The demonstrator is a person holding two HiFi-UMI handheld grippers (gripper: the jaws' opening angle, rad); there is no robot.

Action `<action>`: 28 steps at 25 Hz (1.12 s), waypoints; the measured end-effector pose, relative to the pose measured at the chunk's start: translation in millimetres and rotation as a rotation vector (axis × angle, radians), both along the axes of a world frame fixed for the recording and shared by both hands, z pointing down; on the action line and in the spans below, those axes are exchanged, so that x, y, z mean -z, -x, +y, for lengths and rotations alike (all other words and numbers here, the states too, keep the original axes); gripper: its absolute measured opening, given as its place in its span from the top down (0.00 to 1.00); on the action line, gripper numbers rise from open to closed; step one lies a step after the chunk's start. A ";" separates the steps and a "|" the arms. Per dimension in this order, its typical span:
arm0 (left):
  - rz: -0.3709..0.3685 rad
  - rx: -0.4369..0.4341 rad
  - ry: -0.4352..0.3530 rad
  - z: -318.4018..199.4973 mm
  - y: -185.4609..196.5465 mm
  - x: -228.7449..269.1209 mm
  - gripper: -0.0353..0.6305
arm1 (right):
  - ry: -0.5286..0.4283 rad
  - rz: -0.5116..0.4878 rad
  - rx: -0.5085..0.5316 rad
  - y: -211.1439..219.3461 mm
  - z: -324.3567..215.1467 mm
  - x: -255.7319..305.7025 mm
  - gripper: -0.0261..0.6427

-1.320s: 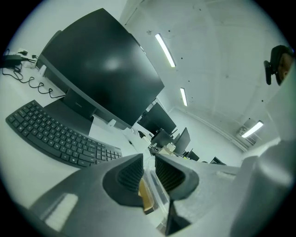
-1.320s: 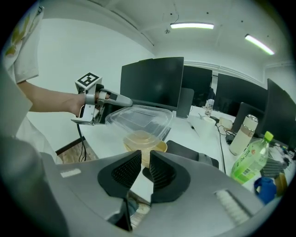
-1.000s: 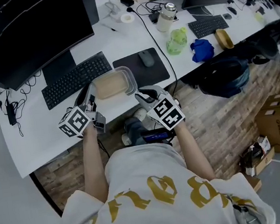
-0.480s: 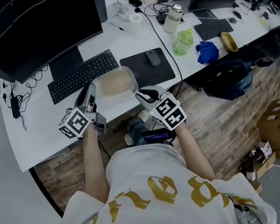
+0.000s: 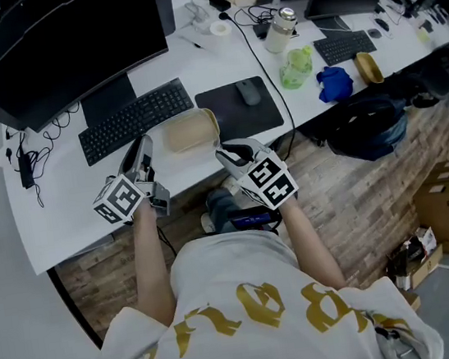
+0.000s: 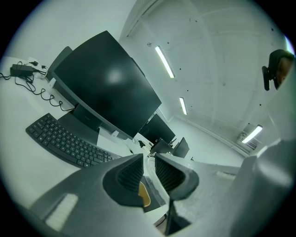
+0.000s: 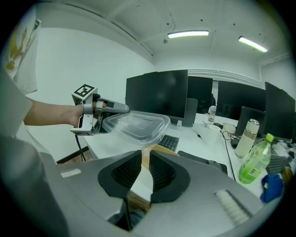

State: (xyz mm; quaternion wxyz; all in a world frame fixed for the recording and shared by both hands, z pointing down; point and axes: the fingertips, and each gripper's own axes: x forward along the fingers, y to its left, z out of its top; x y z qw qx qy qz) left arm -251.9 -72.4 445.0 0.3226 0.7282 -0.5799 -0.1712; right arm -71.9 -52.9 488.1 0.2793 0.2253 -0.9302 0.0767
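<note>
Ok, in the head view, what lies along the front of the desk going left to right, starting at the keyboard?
keyboard → food container → mouse pad with the mouse on it → green bottle → blue cloth → tan bowl

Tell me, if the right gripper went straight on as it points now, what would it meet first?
The right gripper pinches the tan container. Beyond it, probably the clear lid held by the left gripper, though it may hang above that line; then the keyboard.
</note>
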 end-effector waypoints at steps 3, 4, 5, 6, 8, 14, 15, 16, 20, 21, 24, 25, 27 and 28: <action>0.000 -0.002 0.001 0.1 -0.3 -0.6 0.85 | 0.002 0.000 -0.003 -0.1 -0.2 -1.3 0.84; 0.000 -0.001 0.001 0.0 -0.1 -1.1 0.85 | 0.001 0.001 -0.004 0.0 -0.3 -1.7 0.84; 0.000 -0.001 0.002 -0.1 0.0 -1.5 0.85 | 0.000 0.004 -0.004 0.1 -0.5 -2.2 0.84; 0.000 -0.002 0.003 -0.2 0.0 -1.7 0.85 | -0.002 0.009 -0.004 0.0 -0.7 -2.6 0.85; 0.001 -0.003 0.005 -0.5 -0.3 -2.4 0.85 | -0.007 0.022 -0.004 -0.1 -0.8 -3.7 0.85; 0.007 -0.004 0.009 -1.4 0.2 -5.6 0.85 | 0.000 0.031 0.001 -0.1 0.1 -7.9 0.85; 0.010 -0.005 0.008 -1.8 0.2 -5.8 0.85 | 0.003 0.030 0.000 -0.2 -0.1 -8.5 0.85; 0.014 -0.004 0.008 -2.0 0.4 -6.0 0.85 | 0.005 0.031 0.000 -0.2 -0.2 -9.2 0.85; 0.042 -0.011 0.021 -1.3 -1.7 -10.4 0.85 | 0.012 0.029 0.001 0.5 -0.4 -11.0 0.85; 0.044 -0.011 0.021 -1.3 -1.8 -10.7 0.85 | 0.012 0.028 0.001 0.5 -0.6 -11.1 0.85; 0.028 -0.004 0.013 -2.7 0.8 -9.4 0.85 | 0.015 0.030 0.001 0.8 -1.2 -12.3 0.85; 0.026 -0.006 0.016 -3.1 1.0 -10.1 0.85 | 0.015 0.031 0.000 1.1 -1.4 -13.0 0.85; 0.027 -0.008 0.019 -4.1 1.2 -11.0 0.85 | 0.017 0.031 0.001 2.1 -1.9 -14.5 0.85; 0.028 -0.008 0.020 -4.6 1.3 -11.4 0.85 | 0.019 0.032 0.001 2.3 -2.0 -15.5 0.85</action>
